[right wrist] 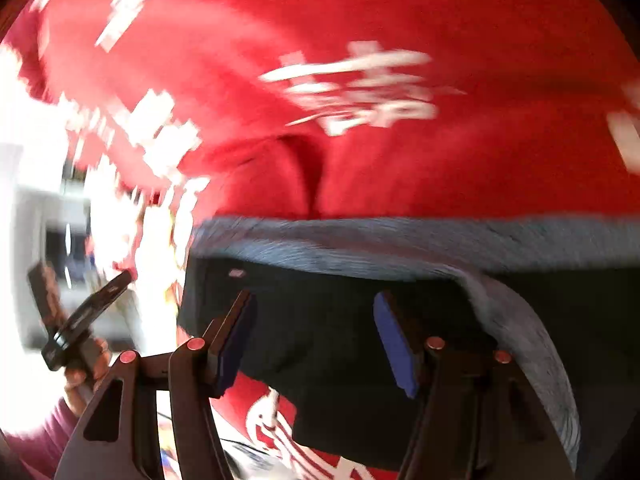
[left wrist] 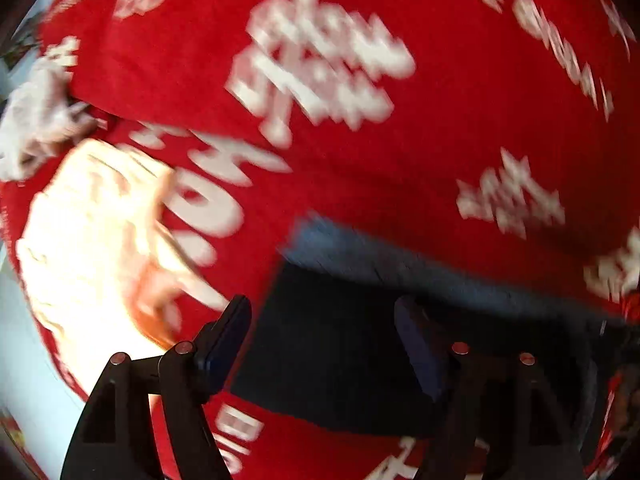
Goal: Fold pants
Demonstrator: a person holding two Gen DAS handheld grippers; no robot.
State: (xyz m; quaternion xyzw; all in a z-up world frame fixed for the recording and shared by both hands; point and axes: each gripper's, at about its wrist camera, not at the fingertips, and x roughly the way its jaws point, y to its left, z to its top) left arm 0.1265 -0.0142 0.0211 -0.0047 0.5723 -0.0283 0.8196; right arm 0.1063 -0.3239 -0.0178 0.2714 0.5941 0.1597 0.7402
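i'm holding both grippers, left (left wrist: 324,344) and right (right wrist: 314,340), spread wide over dark folded pants (left wrist: 340,360) lying on the red white-printed cloth (left wrist: 400,160).

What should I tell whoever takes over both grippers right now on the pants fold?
Left gripper: open, poised over a corner of the pants, not clamped.
Right gripper: open, over the dark pants near their grey band, holding nothing.
The pants lie on the red cloth with white print. Both views are motion-blurred, so edges are hard to read.
Done: cannot tell how many folds are in; the pants look at least partly flat.
Left: grip the fabric, fold it over, smooth it down.
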